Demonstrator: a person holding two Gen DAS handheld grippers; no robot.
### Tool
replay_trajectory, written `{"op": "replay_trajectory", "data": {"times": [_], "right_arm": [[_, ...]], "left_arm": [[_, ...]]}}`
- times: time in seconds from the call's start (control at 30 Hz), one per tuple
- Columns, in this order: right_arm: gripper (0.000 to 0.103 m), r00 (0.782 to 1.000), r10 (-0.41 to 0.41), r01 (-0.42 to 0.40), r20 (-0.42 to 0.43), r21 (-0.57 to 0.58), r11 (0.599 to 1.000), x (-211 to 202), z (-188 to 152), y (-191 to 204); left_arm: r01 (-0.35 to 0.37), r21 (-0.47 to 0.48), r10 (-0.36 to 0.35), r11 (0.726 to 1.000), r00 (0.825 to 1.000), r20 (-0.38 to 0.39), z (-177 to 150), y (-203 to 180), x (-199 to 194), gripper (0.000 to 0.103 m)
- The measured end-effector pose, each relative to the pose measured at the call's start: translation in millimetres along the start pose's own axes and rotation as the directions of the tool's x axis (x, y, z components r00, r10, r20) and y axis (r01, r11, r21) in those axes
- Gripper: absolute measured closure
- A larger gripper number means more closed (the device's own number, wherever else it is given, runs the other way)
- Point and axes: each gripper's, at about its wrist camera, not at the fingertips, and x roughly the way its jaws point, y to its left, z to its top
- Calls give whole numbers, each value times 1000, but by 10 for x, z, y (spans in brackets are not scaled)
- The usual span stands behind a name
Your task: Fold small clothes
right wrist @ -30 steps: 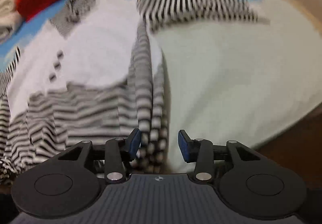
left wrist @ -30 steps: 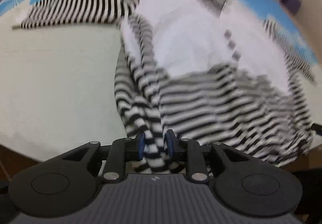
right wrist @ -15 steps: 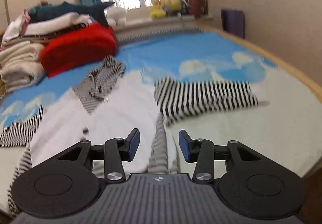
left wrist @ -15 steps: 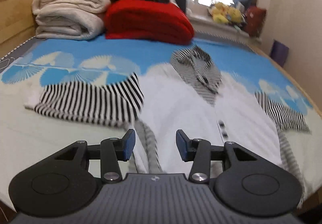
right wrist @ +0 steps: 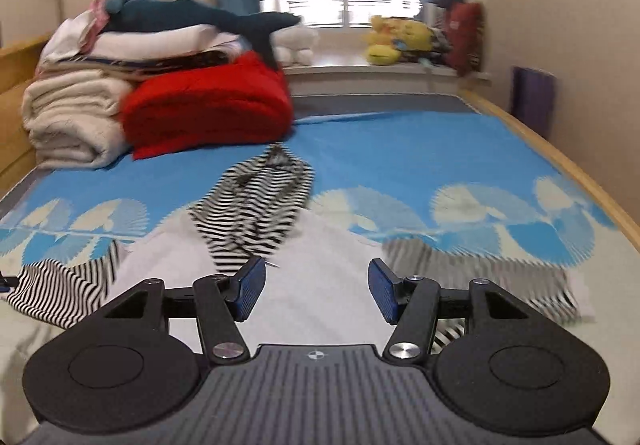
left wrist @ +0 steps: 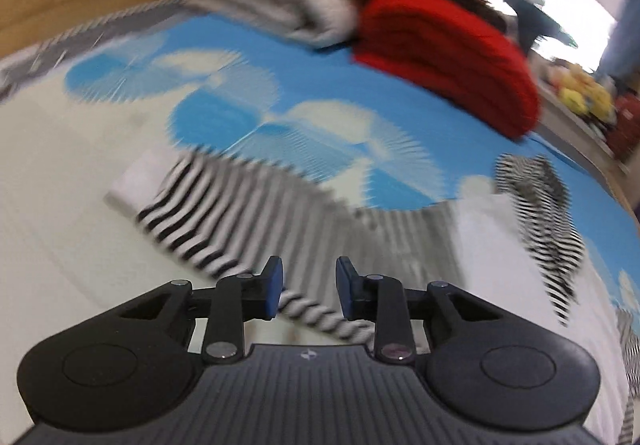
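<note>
A small white garment with black-and-white striped sleeves and collar lies spread on the bed. In the left wrist view, my left gripper (left wrist: 308, 287) is open and empty, just above the striped left sleeve (left wrist: 240, 221); the striped collar (left wrist: 536, 197) lies to the right. In the right wrist view, my right gripper (right wrist: 316, 293) is open wide and empty over the white body (right wrist: 320, 265). The collar (right wrist: 256, 205) lies ahead, one striped sleeve (right wrist: 68, 285) at left, the other (right wrist: 480, 269) at right. Both views are partly blurred.
A red folded blanket (right wrist: 208, 109) and a stack of cream blankets (right wrist: 72, 117) sit at the bed's head, with a dark plush shark (right wrist: 208, 17) on top. The blue-and-white sheet (right wrist: 440, 149) covers the bed. A wooden edge (right wrist: 560, 165) runs along the right side.
One second ago my left gripper was shut on the striped hem; it has let go and opened. Both grippers rose and tilted up; the left one swung left over the sleeve. The right opened wider.
</note>
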Motion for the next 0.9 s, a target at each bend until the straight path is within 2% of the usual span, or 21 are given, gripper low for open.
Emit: {"op": "replay_trajectory", "data": {"times": [0.17, 0.27, 0.33, 0.43, 0.47, 0.53, 0.6, 0.67, 0.7, 0.73, 0.77, 0.83, 0.9], "right_arm": [[44, 996, 92, -90, 19, -75, 993, 422, 166, 347], [44, 993, 115, -110, 32, -141, 984, 628, 33, 443], [44, 996, 65, -73, -55, -167, 983, 789, 11, 497], [42, 986, 156, -163, -52, -156, 974, 861, 104, 528], [39, 985, 168, -172, -39, -161, 972, 884, 130, 545], [37, 986, 160, -164, -35, -157, 974, 964, 137, 549], [38, 989, 128, -137, -73, -141, 980, 1077, 120, 541], [41, 982, 146, -157, -119, -92, 983, 1147, 87, 504], [43, 978, 158, -168, -137, -68, 983, 1169, 71, 480], [43, 974, 166, -175, -157, -45, 984, 1201, 60, 461], [44, 972, 160, -167, -172, -29, 986, 1205, 46, 443], [44, 975, 134, -143, -179, -36, 989, 1257, 30, 431], [44, 978, 111, -121, -177, -49, 991, 1262, 7, 418]], "left_arm": [[-62, -97, 60, 993, 998, -27, -3, 469, 256, 71], [-57, -206, 51, 977, 998, -34, 22, 702, 370, 69], [-66, -264, 58, 962, 998, -36, 46, 815, 437, 69], [-64, -332, 57, 941, 998, -30, 77, 945, 535, 64], [-69, -353, 62, 933, 998, -32, 80, 983, 572, 64], [-80, -409, 68, 909, 997, -45, 76, 1057, 658, 64], [-83, -461, 69, 883, 996, -48, 79, 1109, 726, 64], [-83, -468, 77, 880, 997, -31, 98, 1106, 758, 65], [-82, -463, 78, 883, 997, -27, 109, 1095, 775, 68], [-81, -452, 79, 888, 997, -24, 126, 1077, 793, 77], [-88, -436, 86, 896, 996, -24, 141, 1057, 804, 99], [-141, -415, 144, 899, 989, -23, 151, 1021, 765, 98], [-225, -409, 237, 884, 971, -24, 146, 977, 642, 98]]}}
